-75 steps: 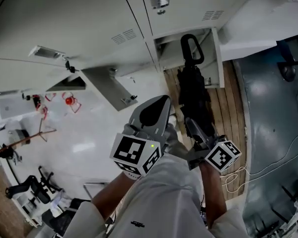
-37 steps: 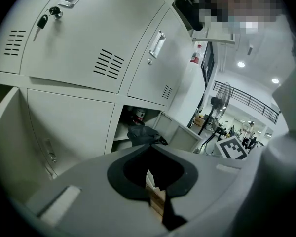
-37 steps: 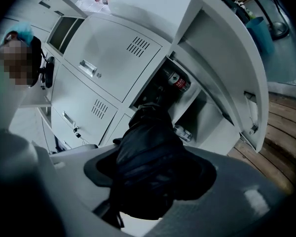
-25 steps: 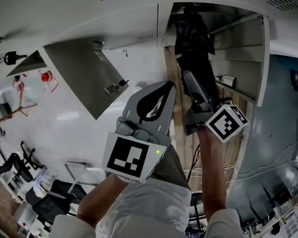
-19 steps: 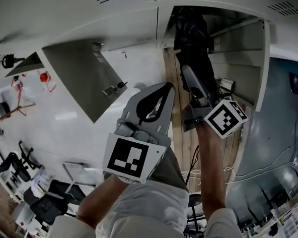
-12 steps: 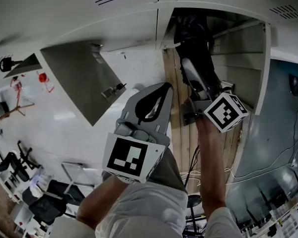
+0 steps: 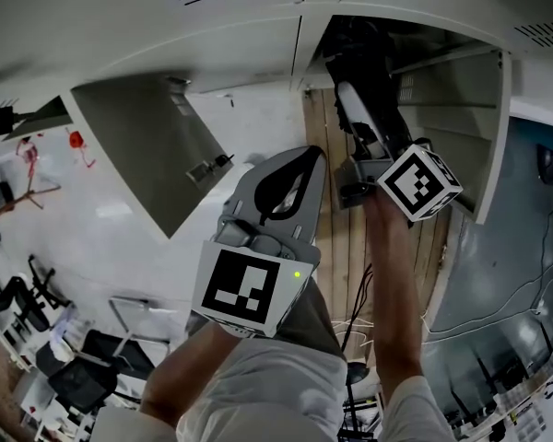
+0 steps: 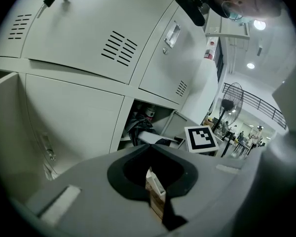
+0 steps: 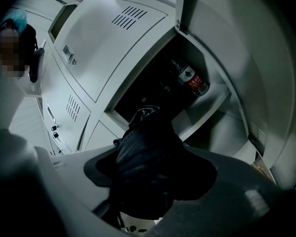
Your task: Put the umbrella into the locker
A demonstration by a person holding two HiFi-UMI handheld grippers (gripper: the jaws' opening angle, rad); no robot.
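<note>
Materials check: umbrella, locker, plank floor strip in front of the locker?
Umbrella: black woven fabric, likely nylon or polyester; creased folds, faint sheen.
Locker: painted sheet metal, apparently; smooth pale grey panels, punched vent slots.
Floor strip: wood or wood-look planks; grain and seams.

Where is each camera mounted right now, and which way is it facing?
Head view: on the person's head, looking down at the open locker; shows both forearms, left hand-held gripper, right hand-held gripper.
Left gripper view: on the left hand-held gripper, facing the lockers past its closed jaws; shows the right one's marker cube.
Right gripper view: on the right hand-held gripper, looking into the locker along jaws clamped on the umbrella.
Shared: all three show the umbrella at the locker's opening.
</note>
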